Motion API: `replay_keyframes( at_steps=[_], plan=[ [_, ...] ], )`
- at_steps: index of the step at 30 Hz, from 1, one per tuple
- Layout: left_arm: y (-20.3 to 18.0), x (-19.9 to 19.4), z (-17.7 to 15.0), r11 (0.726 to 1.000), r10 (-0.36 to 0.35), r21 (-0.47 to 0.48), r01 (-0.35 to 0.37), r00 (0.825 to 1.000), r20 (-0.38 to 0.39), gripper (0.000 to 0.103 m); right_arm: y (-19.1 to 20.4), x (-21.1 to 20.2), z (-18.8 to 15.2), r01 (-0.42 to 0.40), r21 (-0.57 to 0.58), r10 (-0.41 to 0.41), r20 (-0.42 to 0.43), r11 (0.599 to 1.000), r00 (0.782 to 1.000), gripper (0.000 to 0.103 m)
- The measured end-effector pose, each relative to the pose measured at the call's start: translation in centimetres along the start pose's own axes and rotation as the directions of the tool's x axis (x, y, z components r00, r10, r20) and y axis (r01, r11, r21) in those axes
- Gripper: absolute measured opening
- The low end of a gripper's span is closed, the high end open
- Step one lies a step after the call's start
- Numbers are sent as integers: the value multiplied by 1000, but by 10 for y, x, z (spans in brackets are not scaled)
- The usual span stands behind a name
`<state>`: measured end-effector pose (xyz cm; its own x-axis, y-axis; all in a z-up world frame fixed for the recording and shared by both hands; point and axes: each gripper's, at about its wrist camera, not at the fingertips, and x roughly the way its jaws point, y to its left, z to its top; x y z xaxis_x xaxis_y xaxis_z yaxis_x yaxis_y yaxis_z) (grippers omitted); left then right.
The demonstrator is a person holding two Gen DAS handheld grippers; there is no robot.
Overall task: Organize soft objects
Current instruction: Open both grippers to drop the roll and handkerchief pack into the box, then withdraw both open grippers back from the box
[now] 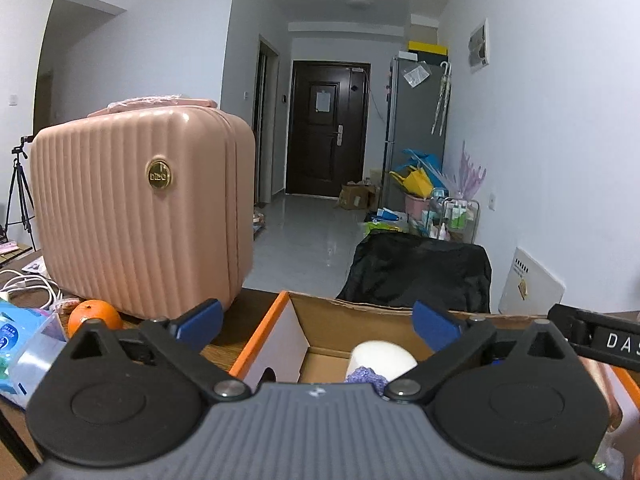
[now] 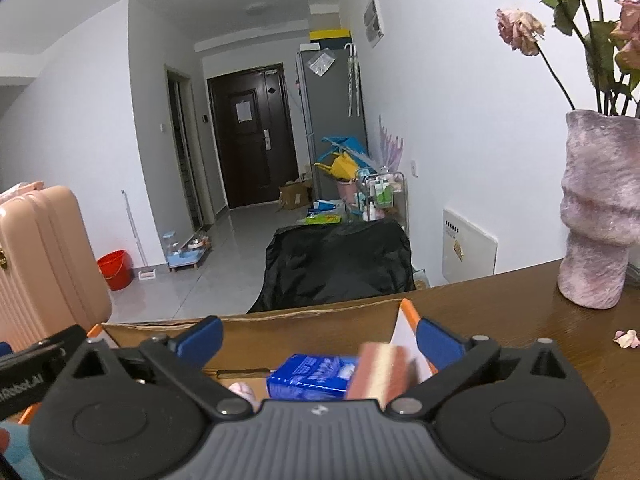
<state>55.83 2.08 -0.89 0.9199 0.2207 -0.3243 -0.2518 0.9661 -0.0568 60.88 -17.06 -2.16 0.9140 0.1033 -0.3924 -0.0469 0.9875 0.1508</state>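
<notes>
Both claws stand spread as wide as they go, with nothing pressed between the pads. The left gripper [image 1: 316,326] hovers over the open cardboard box [image 1: 352,312], its blue fingertips [image 1: 200,322] apart at about 9 and 3 o'clock of the box mouth; below them, inside the box, lie a white roll [image 1: 382,356] and a purple knitted piece [image 1: 366,375] touching its lower edge. The right gripper [image 2: 318,338] is just as wide over the same box [image 2: 304,328]; a pink-and-cream sponge [image 2: 380,374], blurred, sits tilted between its fingers toward 3 o'clock, free of either pad, beside a blue pack [image 2: 310,376]. Only the left view shows the front of the pink case [image 1: 140,208], the orange [image 1: 94,316] at 8 o'clock and a plastic-wrapped pack [image 1: 24,344]. Only the right view shows the pink vase [image 2: 598,208] with wilted roses at 2 o'clock, a fallen petal [image 2: 626,338], and the red bucket [image 2: 116,268] on the floor.
</notes>
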Motion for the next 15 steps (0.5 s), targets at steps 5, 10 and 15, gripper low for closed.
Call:
replay_keyframes(
  at_steps=[5,10,15],
  plan=[
    [2,-1,-1,1000,9,-4,-9,1000,2,103,-3,-6,-3,-1,-2,1,7,1000,1000,103],
    [5,-6,-1,1000,3,-2,-3,1000,15,103,-1,-15,-6,-1,-21,1,26,1000,1000,103],
    [8,-16,-3,1000,1,9,-1,999,32,103,1,-28,-11,-4,-50,6,50,999,999,103]
  ],
)
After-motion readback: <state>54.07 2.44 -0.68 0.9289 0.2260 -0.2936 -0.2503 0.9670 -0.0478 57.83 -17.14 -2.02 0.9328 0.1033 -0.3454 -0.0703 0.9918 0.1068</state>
